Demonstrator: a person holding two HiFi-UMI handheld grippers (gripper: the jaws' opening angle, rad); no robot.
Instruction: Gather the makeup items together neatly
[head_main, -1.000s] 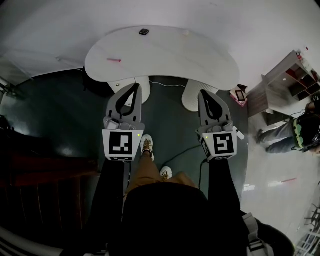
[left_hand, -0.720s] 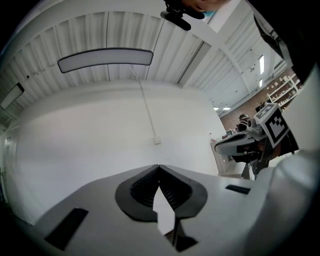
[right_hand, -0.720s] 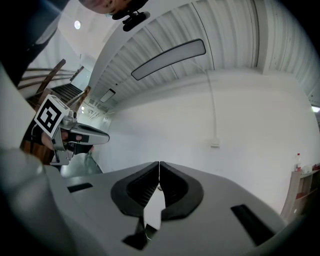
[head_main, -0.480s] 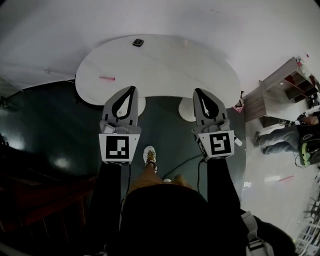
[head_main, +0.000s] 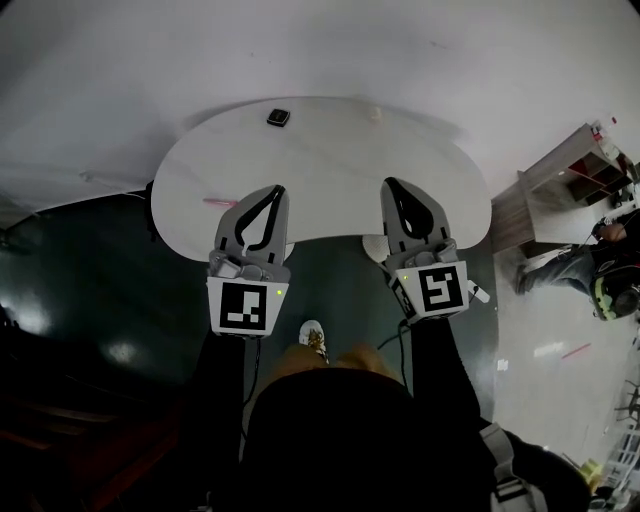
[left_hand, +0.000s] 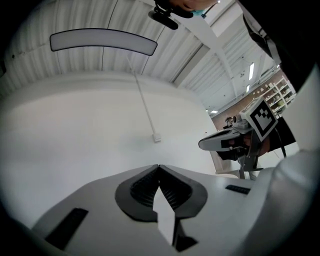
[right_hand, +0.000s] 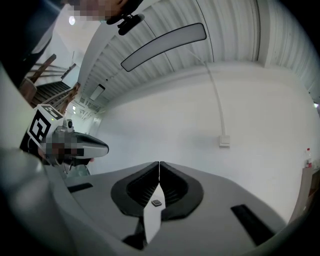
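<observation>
A white kidney-shaped table (head_main: 330, 165) stands ahead. On it lie a small black compact (head_main: 279, 117) at the far edge, a thin pink stick (head_main: 220, 203) at the near left, and a small pale item (head_main: 375, 113) at the far right. My left gripper (head_main: 275, 191) is shut and empty, its tip over the table's near edge just right of the pink stick. My right gripper (head_main: 392, 185) is shut and empty too, over the near edge. In the right gripper view the black compact (right_hand: 156, 203) shows through the gap below the closed tips (right_hand: 159, 163). The left gripper (left_hand: 159, 167) faces a bare white wall.
A white wall with a socket (left_hand: 157, 138) rises behind the table. At the right stand a wooden shelf unit (head_main: 585, 160) and a person (head_main: 600, 275). The floor (head_main: 120, 280) around the table is dark and glossy; a cable (head_main: 375, 325) runs across it.
Both grippers have moved forward to the table, which now sits closer in the head view; their tips have gone from short of its near edge to over it. Both stay shut.
</observation>
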